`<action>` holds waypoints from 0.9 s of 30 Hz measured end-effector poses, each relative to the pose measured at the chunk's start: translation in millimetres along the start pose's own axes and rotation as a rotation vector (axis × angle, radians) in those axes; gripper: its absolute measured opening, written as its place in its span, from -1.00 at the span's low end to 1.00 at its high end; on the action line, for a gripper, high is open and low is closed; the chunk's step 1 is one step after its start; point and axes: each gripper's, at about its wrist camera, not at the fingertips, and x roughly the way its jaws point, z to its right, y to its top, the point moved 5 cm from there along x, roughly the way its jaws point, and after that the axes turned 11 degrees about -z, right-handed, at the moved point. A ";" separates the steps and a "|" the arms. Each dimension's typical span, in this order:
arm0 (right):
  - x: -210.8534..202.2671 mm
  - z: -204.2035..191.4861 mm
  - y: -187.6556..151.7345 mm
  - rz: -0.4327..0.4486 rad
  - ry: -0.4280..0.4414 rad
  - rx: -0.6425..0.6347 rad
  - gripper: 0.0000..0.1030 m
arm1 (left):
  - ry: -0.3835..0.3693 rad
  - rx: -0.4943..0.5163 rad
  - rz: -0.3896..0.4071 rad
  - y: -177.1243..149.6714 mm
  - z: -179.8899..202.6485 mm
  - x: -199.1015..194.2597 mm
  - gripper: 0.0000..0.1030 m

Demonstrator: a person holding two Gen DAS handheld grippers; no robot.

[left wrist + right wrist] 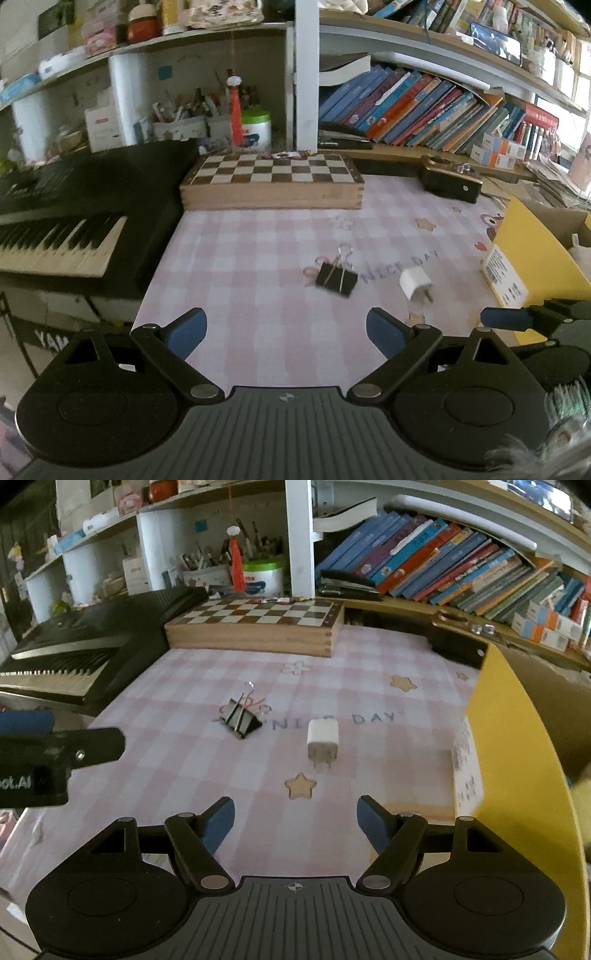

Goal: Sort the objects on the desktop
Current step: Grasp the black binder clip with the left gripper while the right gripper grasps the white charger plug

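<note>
Two things lie loose on the pink-and-white checked desk mat [258, 258], a smooth printed sheet with tan stars and faint lettering. One is a black binder clip [336, 277], a folded wedge of sheet metal with thin silver wire handles, one handle sticking up. Just beside it, apart, lies a white charger plug [415, 283], a small glossy rounded cube lying on its side, its two flat metal prongs pointing toward the near edge.

The left gripper [286, 334] hangs above the near part of the mat, its blue padded fingertips [188, 332] spread wide with only checked mat between them. The right gripper [295, 825] stands a little narrower but open too, empty, with the plug ahead of it and a tan star just in front of its pads. Both tools are matte black plastic with ribbed grey bodies.

At the far edge sits a wooden chessboard box [271, 184], pale with finger-jointed corners and a brown-and-cream chequered top. A black electronic keyboard [74, 206] with ivory keys flanks the left side. On the right rises a yellow cardboard box [532, 254] with a printed label. A small black box [450, 182] with gold trim lies behind it, under a shelf of leaning books [424, 107].
</note>
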 end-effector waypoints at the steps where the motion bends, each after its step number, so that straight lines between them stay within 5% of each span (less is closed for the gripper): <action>1: 3.8 0.0 3.1 0.002 -0.004 -0.003 0.46 | -0.001 0.010 -0.002 4.5 0.9 5.3 0.77; 11: 35.5 9.0 25.5 -0.020 -0.019 0.011 0.29 | -0.148 0.139 -0.110 48.0 28.5 81.3 0.18; 27: 59.8 20.9 45.8 -0.027 -0.028 0.030 0.16 | -0.213 0.325 -0.194 56.6 43.5 140.5 -0.27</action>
